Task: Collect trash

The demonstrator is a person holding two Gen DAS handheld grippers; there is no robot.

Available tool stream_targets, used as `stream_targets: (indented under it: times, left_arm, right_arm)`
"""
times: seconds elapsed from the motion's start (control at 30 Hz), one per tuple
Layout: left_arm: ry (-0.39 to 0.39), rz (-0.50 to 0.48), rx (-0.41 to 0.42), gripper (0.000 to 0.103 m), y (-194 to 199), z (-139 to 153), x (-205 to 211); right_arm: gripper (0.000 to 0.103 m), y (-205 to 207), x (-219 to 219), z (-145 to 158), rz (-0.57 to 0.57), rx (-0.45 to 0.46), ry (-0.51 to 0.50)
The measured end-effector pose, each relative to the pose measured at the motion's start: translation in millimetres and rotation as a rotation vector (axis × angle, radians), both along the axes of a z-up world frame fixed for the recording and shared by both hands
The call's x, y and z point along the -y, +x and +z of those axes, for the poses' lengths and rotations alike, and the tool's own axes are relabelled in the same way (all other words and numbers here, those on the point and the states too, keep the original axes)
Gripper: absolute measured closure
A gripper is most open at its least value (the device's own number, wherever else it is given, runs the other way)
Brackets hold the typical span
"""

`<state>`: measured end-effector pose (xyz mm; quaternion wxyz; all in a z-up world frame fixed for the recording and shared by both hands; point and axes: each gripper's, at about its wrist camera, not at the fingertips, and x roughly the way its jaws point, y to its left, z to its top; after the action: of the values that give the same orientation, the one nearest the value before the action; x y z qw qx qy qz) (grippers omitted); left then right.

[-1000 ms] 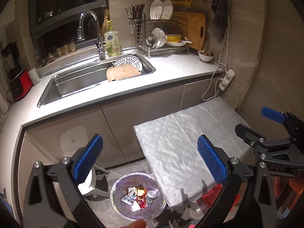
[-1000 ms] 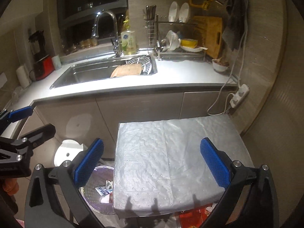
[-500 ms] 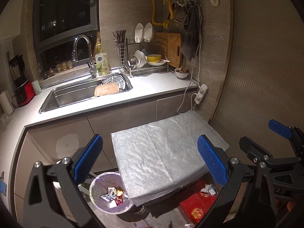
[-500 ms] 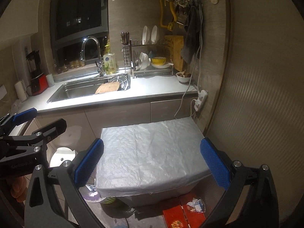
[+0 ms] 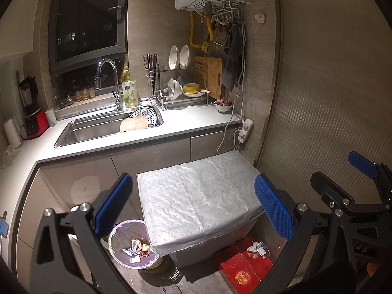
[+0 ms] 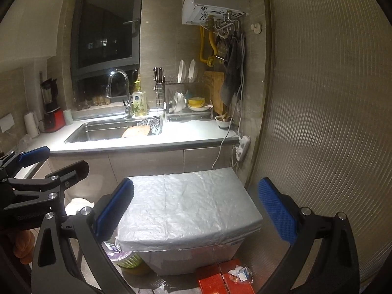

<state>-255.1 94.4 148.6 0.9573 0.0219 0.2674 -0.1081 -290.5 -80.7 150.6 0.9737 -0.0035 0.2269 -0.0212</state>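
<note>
A round waste bin stands on the floor left of a foil-covered box, holding wrappers and scraps. In the right wrist view only the bin's rim shows behind a finger. Crumpled wrappers lie on a red box at the floor right; the same wrappers appear low in the right wrist view. My left gripper hangs open and empty, high above the box. My right gripper is open and empty too, beside it.
A white counter with a steel sink, faucet, soap bottle and dish rack runs behind the box. A power strip dangles by the right wall. A ribbed panel closes the right side.
Both grippers have pulled up and back from the bin and box, so the scene looks smaller and the water heater has come into view. Both stay open.
</note>
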Motion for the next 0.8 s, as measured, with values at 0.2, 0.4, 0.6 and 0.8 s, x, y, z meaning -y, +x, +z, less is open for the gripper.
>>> stream_targets:
  times: [0.2,0.4,0.6,0.8]
  left_arm:
    - [0.006,0.01,0.018,0.008,-9,6,1]
    - [0.01,0.016,0.016,0.008,-12,5,2]
    - [0.012,0.023,0.018,0.008,-11,6,3]
    - [0.03,0.024,0.025,0.008,-9,5,5]
  right_arm:
    - [0.002,-7,1,2,0.014,0.019,0.012]
    - [0.002,-7,2,2,0.02,0.022,0.022]
    - [0.002,-7,1,2,0.021,0.02,0.029]
    - [0.002,-5,-1,1,0.029,0.019,0.037]
